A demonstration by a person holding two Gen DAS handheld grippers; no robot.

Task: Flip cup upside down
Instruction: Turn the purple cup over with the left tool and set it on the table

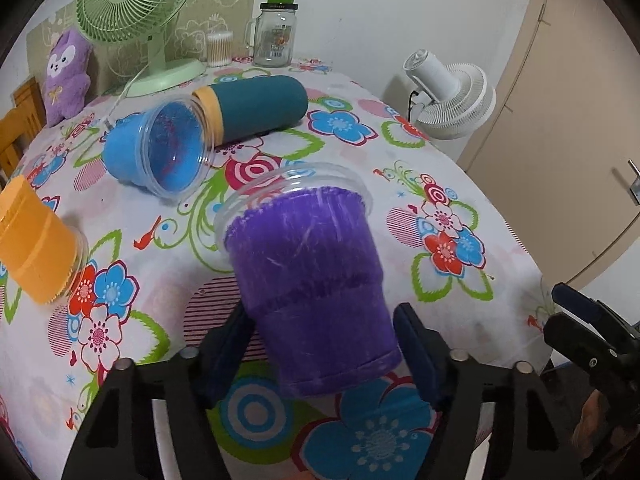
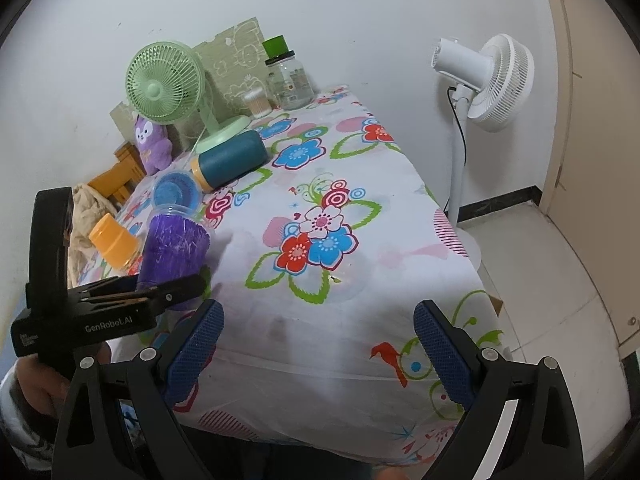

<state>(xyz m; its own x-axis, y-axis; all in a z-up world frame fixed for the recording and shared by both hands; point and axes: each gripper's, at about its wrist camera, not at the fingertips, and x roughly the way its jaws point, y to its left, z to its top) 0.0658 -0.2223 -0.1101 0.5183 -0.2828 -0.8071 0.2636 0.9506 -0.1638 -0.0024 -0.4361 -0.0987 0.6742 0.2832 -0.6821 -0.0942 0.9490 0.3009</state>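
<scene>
**Purple cup held tilted in left gripper over table's near edge**

Purple cup (image 1: 316, 284) sits clamped between the blue pads (image 1: 224, 356) of the left gripper (image 1: 320, 354), gripped low on its body near the base. Its clear rim points up and away, leaning toward the table's far side; the cup is tilted, neither upright nor inverted. From the right wrist view it appears clear of the cloth, though contact cannot be confirmed.

Left to right across the table (image 1: 460, 184): an orange cup (image 1: 36, 240) lies on its side at the left edge. A blue cup (image 1: 160, 148) lies on its side further in, mouth facing the camera, touching a teal bottle (image 1: 256, 108) with a yellow band, also lying down. Along the far edge stand a purple plush (image 1: 66, 76), a green fan (image 1: 136, 12), a swab tub (image 1: 219, 49) and a glass jar (image 1: 275, 34) with a green cap. A white fan (image 1: 452, 96) stands on the floor beyond the right edge.

Right gripper (image 2: 320, 354) hovers above the near edge, jaws spread wide, holding nothing, well apart from the purple cup.
</scene>
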